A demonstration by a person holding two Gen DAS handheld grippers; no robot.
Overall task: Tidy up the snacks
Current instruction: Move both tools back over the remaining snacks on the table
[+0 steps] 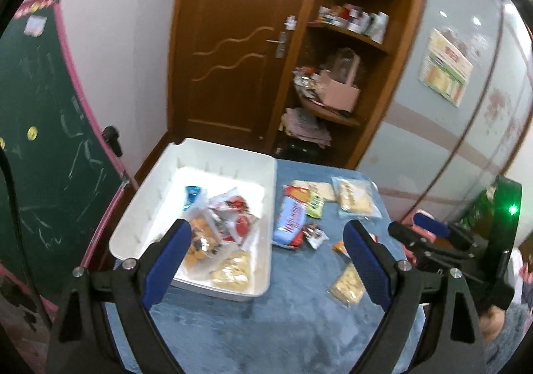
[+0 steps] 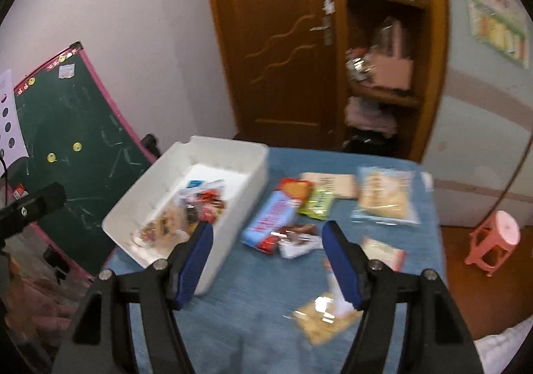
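Observation:
A white bin [image 1: 200, 154] [image 2: 233, 144] stands on the left of the blue tablecloth and holds several snack packets [image 1: 230, 217]. To its right on the cloth lie a blue wafer bar [image 1: 291, 217] [image 2: 269, 220], a green packet [image 2: 316, 202], a clear bag of crackers [image 1: 354, 199] [image 2: 384, 195] and a small cracker packet [image 1: 346, 284] [image 2: 324, 317]. My left gripper [image 1: 268, 234] hangs open above the bin's near right corner with nothing between its pads. My right gripper [image 2: 268, 230] is open above the loose snacks and holds nothing. Its body shows at the right edge of the left wrist view.
A green chalkboard [image 1: 50, 140] with a pink frame leans close to the table's left side. Behind the table are a wooden door [image 1: 233, 57] and cluttered shelves [image 1: 349, 40]. A pink stool [image 2: 496, 240] stands on the floor to the right.

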